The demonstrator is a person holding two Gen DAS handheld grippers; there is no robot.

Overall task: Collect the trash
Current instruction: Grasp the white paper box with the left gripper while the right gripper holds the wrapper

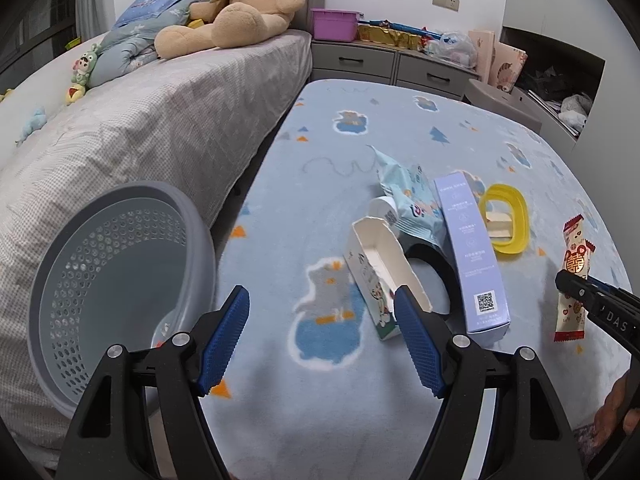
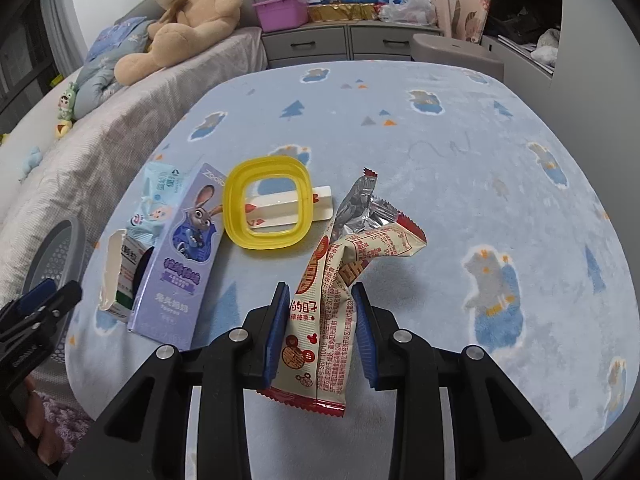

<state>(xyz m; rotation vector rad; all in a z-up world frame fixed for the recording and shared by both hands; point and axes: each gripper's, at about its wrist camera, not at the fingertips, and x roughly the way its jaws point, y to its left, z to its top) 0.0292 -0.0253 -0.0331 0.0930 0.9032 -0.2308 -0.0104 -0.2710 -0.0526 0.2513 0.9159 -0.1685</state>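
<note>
My right gripper is shut on a cream and red snack wrapper, held off the blue patterned blanket; its torn foil end curls upward. In the left wrist view the wrapper hangs at the far right in that gripper. My left gripper stands open and empty, just right of a grey perforated basket. In front of it lie a torn white carton, a purple box, a light blue pouch and a yellow ring.
A bed with a teddy bear runs along the left, with the basket leaning against it. Grey drawers with a purple bin stand at the back. A black ring lies under the boxes. A small white box sits under the yellow ring.
</note>
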